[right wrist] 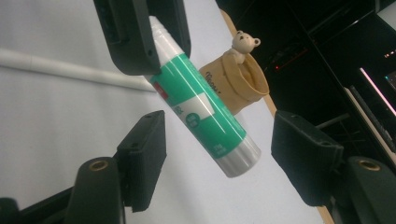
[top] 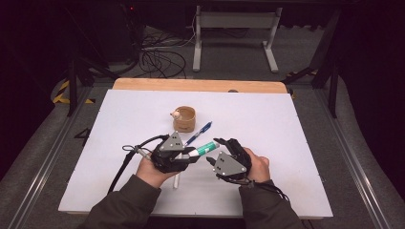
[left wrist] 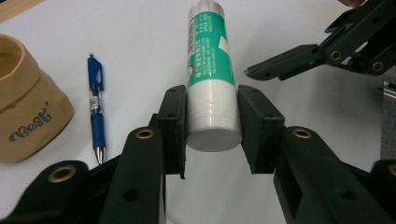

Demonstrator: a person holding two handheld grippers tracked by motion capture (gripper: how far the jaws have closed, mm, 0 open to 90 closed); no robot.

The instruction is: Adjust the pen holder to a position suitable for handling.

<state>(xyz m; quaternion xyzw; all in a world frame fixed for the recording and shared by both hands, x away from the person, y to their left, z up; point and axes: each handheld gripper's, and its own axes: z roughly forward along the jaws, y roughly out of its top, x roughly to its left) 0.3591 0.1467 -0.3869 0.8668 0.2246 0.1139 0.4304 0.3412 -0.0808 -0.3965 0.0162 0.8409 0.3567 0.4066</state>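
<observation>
- the left gripper [left wrist: 212, 121] holds a glue stick [left wrist: 210, 70] by one white end, with both pads pressed on its sides.
- the stick is lifted above the white table [top: 286, 143], in front of the person, between the two hands.
- its long axis runs away from the left jaws, toward the right gripper [right wrist: 217, 158]; the free white end [right wrist: 240, 161] points into the gap of that gripper.
- the right jaws stand apart, one on each side of the free end, and the pads do not touch it yet.
- so the right hand [top: 258, 164] is the nearer one to the free end; i judge the next move is to close there, across the axis, and to pull or twist along it.
- a blue pen [left wrist: 95, 109] and a brown cup [top: 184, 119] with a small bear lie further away on the table, well apart from the stick.
- a thin white rod [right wrist: 70, 70] lies on the table under the left hand.
</observation>
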